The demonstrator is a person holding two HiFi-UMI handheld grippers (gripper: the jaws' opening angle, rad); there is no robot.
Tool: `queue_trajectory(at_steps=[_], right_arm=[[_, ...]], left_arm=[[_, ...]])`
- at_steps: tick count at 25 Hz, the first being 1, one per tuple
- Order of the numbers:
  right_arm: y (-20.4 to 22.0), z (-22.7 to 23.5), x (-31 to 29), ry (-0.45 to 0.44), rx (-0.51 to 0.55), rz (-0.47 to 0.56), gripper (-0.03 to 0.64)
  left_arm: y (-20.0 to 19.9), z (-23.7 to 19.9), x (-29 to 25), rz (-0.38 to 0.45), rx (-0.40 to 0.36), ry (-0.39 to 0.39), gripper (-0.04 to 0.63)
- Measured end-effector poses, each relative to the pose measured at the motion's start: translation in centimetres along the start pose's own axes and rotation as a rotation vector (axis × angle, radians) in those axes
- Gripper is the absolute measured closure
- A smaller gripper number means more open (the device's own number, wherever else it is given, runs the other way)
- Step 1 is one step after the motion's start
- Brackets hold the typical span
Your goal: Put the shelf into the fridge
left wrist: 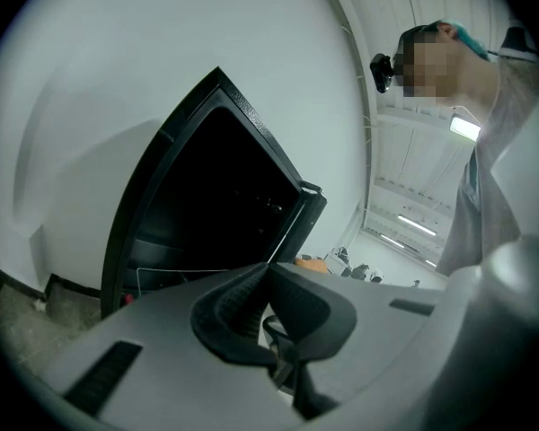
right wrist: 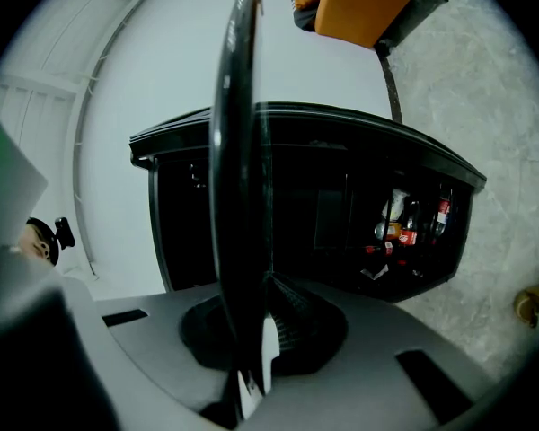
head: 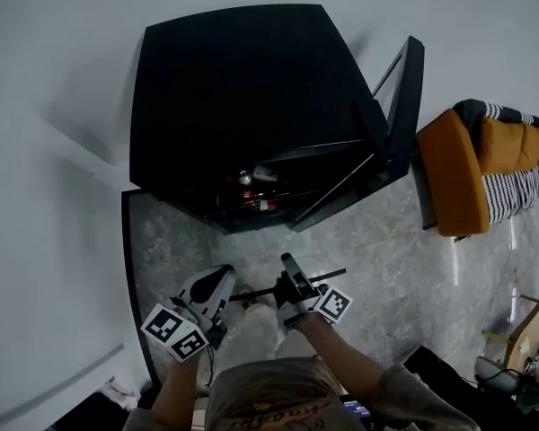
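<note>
**Fridge open, shelf held outside it**

Floor (head: pixel 377 241): grey stone.
Fridge (head: pixel 234 97): black, standing on the floor, its inside dark.
Door (head: pixel 402 97): swung open.
Orange seat (head: pixel 454 169): just beside the door.
Shelf (right wrist: pixel 236 169): dark-framed panel, seen edge-on, held above the floor in front of the fridge and outside it.
Right gripper (right wrist: pixel 256 285): clenched on the shelf's near edge.
Left gripper (left wrist: pixel 268 272): jaws pressed together with nothing between them, near the shelf's end.
Bottles and cans (right wrist: pixel 413 223): low inside the fridge
</note>
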State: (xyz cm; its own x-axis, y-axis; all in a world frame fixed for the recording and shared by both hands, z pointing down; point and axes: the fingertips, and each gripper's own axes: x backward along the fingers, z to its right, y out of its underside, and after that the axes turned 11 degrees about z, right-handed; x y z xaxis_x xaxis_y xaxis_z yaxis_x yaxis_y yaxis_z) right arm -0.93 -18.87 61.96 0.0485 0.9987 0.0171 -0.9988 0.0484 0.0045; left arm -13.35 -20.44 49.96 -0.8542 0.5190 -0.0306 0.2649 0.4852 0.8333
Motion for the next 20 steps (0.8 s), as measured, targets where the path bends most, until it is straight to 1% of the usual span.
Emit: queue_trajectory(at_steps=[20], right_arm=[[-0.1, 5.5, -4.8, 0.025, 0.020, -0.003, 0.591]], left_arm=[[1.5, -3.0, -0.6, -0.021, 0.039, -0.017, 0.591]])
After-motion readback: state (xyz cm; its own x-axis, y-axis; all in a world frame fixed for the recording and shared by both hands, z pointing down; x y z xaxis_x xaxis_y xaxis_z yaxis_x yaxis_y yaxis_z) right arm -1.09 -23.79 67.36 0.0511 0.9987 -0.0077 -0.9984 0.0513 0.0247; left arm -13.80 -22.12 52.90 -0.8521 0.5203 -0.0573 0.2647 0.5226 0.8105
